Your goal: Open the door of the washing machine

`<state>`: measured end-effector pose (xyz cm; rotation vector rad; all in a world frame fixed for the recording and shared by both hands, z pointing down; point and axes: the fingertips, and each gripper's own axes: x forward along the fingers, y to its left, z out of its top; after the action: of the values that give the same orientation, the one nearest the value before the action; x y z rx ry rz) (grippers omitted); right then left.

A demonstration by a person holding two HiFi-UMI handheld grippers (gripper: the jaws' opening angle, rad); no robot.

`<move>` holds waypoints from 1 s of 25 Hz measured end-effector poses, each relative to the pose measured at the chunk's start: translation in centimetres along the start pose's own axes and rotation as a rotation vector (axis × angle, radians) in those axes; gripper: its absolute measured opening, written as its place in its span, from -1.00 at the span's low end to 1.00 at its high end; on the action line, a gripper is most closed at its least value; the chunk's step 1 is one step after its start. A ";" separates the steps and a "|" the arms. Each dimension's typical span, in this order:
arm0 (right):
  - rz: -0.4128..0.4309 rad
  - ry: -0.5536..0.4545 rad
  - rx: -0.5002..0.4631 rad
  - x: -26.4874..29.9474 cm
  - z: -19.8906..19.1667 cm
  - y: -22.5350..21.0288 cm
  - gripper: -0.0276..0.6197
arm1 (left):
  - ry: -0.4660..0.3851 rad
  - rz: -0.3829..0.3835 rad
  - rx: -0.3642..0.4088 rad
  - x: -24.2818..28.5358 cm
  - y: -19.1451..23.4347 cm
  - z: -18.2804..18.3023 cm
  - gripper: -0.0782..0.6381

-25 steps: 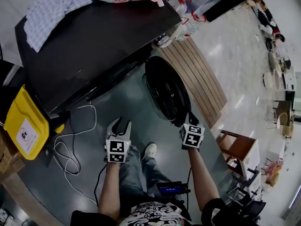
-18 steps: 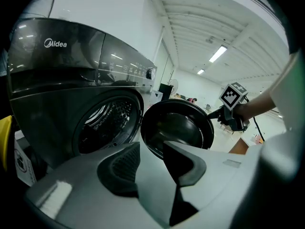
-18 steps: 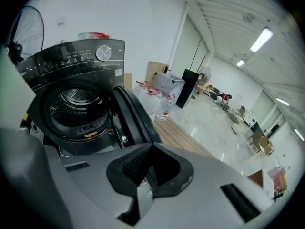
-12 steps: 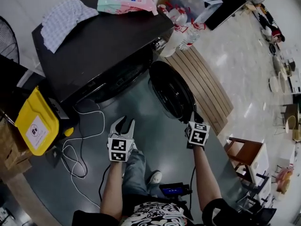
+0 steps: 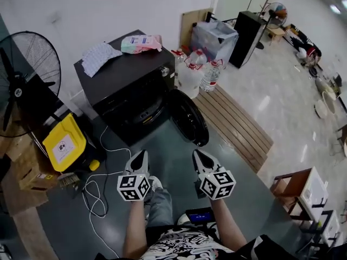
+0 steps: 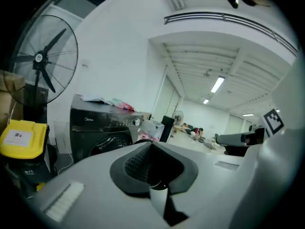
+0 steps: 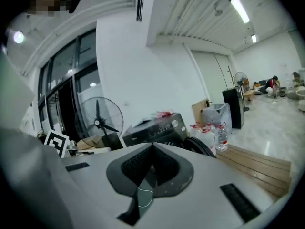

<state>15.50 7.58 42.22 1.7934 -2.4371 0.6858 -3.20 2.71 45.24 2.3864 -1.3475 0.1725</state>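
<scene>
- The job looks done: the washing machine (image 5: 126, 88) has its door (image 5: 188, 119) swung wide open, and I think nothing is left but to lower the claws.
- The left claw (image 5: 142, 155) is closed tight, with its two jaws pressed together and nothing between them. It hangs in the air over the grey floor (image 5: 173, 156), touching nothing.
- The washing machine sits ahead of the left claw, well apart from it. It is a black box with a flat top. A checked cloth (image 5: 97, 57) and a pink and green pack (image 5: 140, 43) lie on top.
- The round hole (image 5: 145, 111) in the front of the machine is dark inside. I cannot tell if anything is in there.
- The door is round, dark and shiny. It hangs from the right side of the hole and points out toward the claws. It is ahead of the two claws, a bit closer to the right one, and it touches neither.
- The right claw (image 5: 197, 154) is closed tight too, and its jaws hold nothing. It hangs in the air beside the left claw, with a gap between them.
- Water bottles (image 5: 191, 73) stand ahead of the right claw, just past the door.
</scene>
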 end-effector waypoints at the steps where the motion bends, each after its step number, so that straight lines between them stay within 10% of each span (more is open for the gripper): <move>1: 0.010 -0.013 -0.017 -2.3 0.5 1.2 -0.91 | -0.010 0.010 0.002 -2.0 -1.5 0.3 -0.78; 10: -0.042 -0.061 -0.177 -11.6 2.5 5.2 -0.91 | -0.096 -0.011 0.117 -10.6 -9.9 4.0 -0.78; 25: 0.028 -0.072 -0.200 -13.0 2.0 8.2 -0.91 | -0.156 0.075 0.095 -15.1 -9.6 4.7 -0.78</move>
<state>12.74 20.47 33.98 1.7390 -2.4788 0.3691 -3.45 17.29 33.82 2.4729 -1.5321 0.0741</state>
